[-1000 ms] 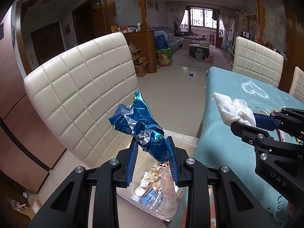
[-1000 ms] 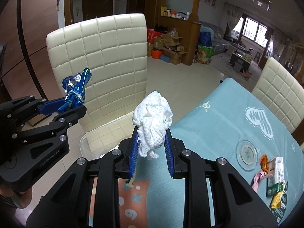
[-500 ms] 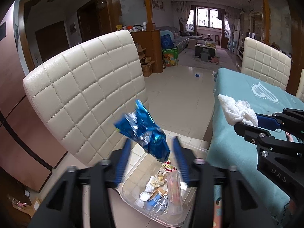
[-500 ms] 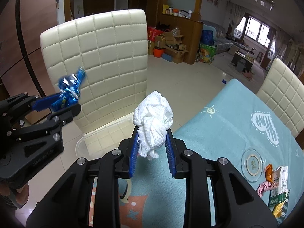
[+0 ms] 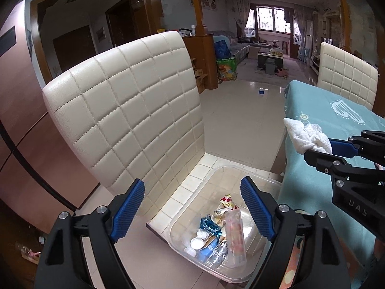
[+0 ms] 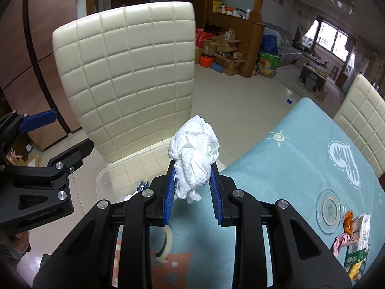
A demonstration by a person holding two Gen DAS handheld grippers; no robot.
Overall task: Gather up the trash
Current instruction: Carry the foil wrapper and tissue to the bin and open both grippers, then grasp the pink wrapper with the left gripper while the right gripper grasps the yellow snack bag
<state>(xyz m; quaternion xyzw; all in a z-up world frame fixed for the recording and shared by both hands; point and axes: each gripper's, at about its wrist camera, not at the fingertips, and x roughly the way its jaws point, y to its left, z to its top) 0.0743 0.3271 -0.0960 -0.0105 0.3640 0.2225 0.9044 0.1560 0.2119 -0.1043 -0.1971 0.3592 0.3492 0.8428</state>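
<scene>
Beyond both grippers a wide stretch of pale glossy floor tiles point(image 5: 240, 110) runs open toward the far living room. The quilted cream chair point(image 5: 125, 110), leather-like and stitched in squares, rises just ahead and left of the left gripper point(image 5: 192, 207); its seat edge carries the clear plastic bin point(image 5: 262, 175), which lies straight under and ahead of those jaws. To their right the teal tablecloth point(image 6: 296, 159) drops off at the table's edge, close beside the bin's rim.

The left jaws have just been opening and stand spread wide with nothing between the ribbed blue pads point(image 5: 130, 207). The blue foil wrapper point(image 5: 209, 225) lies crumpled inside the bin below them, among a clear tube, small white caps and printed scraps.

The right gripper point(image 6: 192, 187) is clenched on the white tissue wad point(image 6: 193, 156), a dimpled, bunched paper ball bulging above the pad tips, over the table's edge with the bin just left of it. More wrappers point(image 6: 356, 236) lie far right of these jaws beside a round clear coaster point(image 6: 330, 210). The only writing I can read is "UAS" on the right gripper's body, seen from the left wrist view; the print on the wrappers is too small.
</scene>
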